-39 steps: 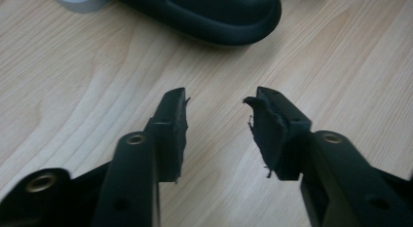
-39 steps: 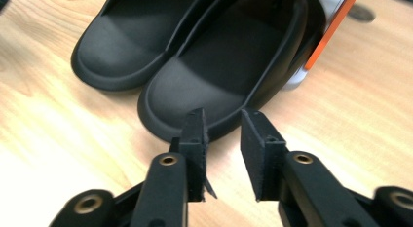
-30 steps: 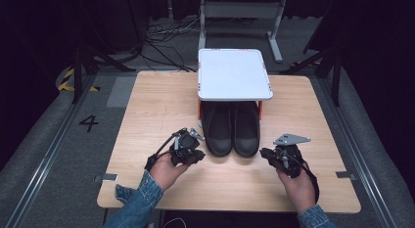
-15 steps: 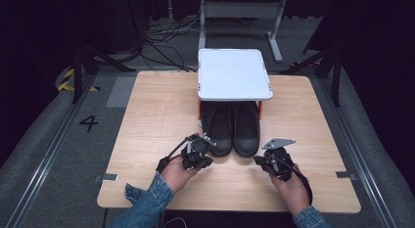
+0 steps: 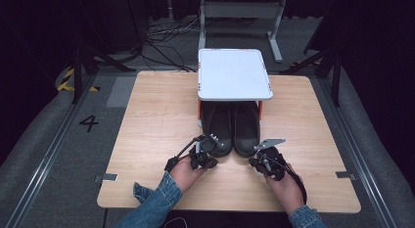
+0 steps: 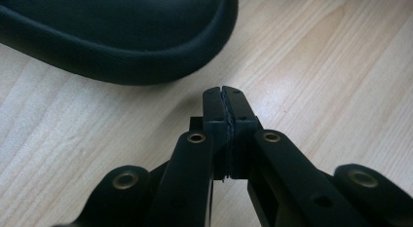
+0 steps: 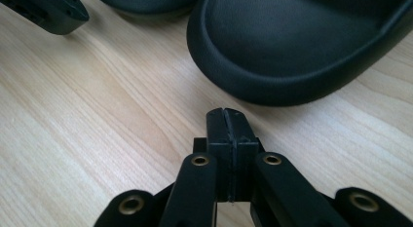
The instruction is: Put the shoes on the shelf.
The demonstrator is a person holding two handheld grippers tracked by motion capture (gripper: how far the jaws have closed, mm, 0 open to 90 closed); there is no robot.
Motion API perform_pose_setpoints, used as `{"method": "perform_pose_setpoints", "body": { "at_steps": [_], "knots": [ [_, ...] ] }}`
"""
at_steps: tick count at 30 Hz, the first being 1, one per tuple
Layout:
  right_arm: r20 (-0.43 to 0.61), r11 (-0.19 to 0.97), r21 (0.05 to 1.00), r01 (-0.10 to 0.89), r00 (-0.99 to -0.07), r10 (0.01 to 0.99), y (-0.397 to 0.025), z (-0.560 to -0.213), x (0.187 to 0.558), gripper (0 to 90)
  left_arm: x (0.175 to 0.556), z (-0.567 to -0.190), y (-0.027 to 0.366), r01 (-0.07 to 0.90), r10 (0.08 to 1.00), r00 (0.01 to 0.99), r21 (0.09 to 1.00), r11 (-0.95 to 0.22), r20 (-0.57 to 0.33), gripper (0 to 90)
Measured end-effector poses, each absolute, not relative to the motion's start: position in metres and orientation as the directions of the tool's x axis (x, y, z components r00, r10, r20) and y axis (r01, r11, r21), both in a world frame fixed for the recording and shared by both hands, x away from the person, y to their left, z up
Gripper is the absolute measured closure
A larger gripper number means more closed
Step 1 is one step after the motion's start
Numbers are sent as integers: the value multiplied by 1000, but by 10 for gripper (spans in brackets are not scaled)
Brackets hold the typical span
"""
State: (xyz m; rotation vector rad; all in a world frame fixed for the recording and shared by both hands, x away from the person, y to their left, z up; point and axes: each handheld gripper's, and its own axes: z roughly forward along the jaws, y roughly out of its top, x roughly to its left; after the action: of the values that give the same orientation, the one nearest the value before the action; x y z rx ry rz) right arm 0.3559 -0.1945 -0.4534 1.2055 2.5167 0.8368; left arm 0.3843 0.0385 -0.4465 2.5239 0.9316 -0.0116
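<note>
Left hand (image 5: 185, 170): comes in from the bottom of the high view, denim sleeve (image 5: 151, 204) angled up and to the right; it grips the left gripper (image 5: 207, 148) low over the wooden table (image 5: 156, 115), pointed at the toe of the left shoe

Left gripper jaws: pressed flat together in the left gripper view (image 6: 225, 103), nothing between them; the tips hang just short of the left shoe's (image 6: 112, 37) rounded toe, apart from it, bare wood between

Right hand (image 5: 284, 185): enters from the bottom right of the high view, wrist nearly straight, holding the right gripper (image 5: 258, 162) near the table; a grey three-cornered plate sits on top of it and a black cable loops back past the hand

Right gripper jaws: closed on each other in the right gripper view (image 7: 227, 121), holding nothing; the tips sit close before the toe of the right shoe (image 7: 302, 47), not touching it

Shoes: two, black, side by side and touching along their inner edges; the left shoe (image 5: 219, 129) and the right shoe (image 5: 246, 129) have toes toward the person, heels tucked under the stand

Stand: one, a white flat-topped platform (image 5: 234, 74) on short orange legs, at the far middle of the table, its top covering the back half of both shoes

Grippers: two, one before each toe, well apart from one another; in the right gripper view the tip of the left gripper shows at the upper left

Hands: two; sleeves: two, both denim

Table: one, light wood
</note>
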Motion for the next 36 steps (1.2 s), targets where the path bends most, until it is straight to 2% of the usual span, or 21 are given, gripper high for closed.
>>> {"method": "perform_pose_setpoints", "body": {
  "at_steps": [6,23,36],
  "knots": [
    [46,504,581,639,-644,764,-190,-454,358,900,382,-450,32,614,605,780,382,-690,-160,894],
    [62,490,575,655,-632,773,-187,-454,370,900,399,-451,31,652,658,739,401,-643,-147,895],
    [85,468,560,684,-609,789,-189,-452,402,900,429,-447,29,690,697,698,414,-594,-164,894]
  ]
}}
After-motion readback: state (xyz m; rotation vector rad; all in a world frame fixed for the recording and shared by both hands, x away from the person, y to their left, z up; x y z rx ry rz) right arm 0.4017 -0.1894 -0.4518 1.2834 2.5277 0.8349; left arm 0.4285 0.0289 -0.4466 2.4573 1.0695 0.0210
